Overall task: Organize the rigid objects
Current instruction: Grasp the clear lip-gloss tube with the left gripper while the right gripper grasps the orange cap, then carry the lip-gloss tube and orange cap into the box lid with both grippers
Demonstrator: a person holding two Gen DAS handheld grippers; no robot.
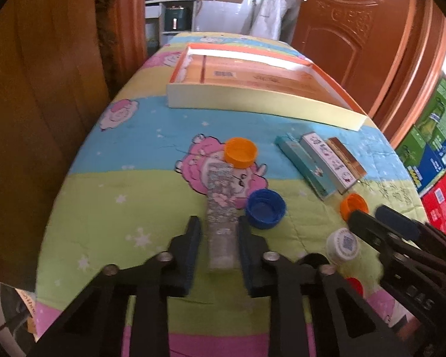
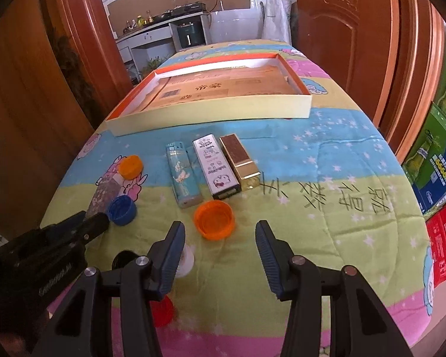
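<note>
My left gripper [image 1: 219, 223] is shut on a glittery, flower-patterned lighter [image 1: 221, 190] that lies on the quilt; its far end touches an orange cap [image 1: 240, 151]. A blue cap [image 1: 266, 208] lies just right of the lighter. My right gripper [image 2: 220, 228] stands open, with a second orange cap [image 2: 214, 220] on the quilt at its fingertips, untouched by the pads. Beyond that cap lie a teal lighter [image 2: 183, 175], a white lighter [image 2: 217, 166] and a gold lighter [image 2: 239, 157], side by side. A shallow orange-rimmed box [image 2: 211, 108] sits farther back.
A white cap [image 2: 185, 260] and a red cap [image 2: 163, 311] lie by my right gripper's left finger. The quilt-covered surface [image 2: 327, 223] drops off at both sides. Wooden doors stand left and right, and printed cartons [image 2: 440, 154] are stacked at the right.
</note>
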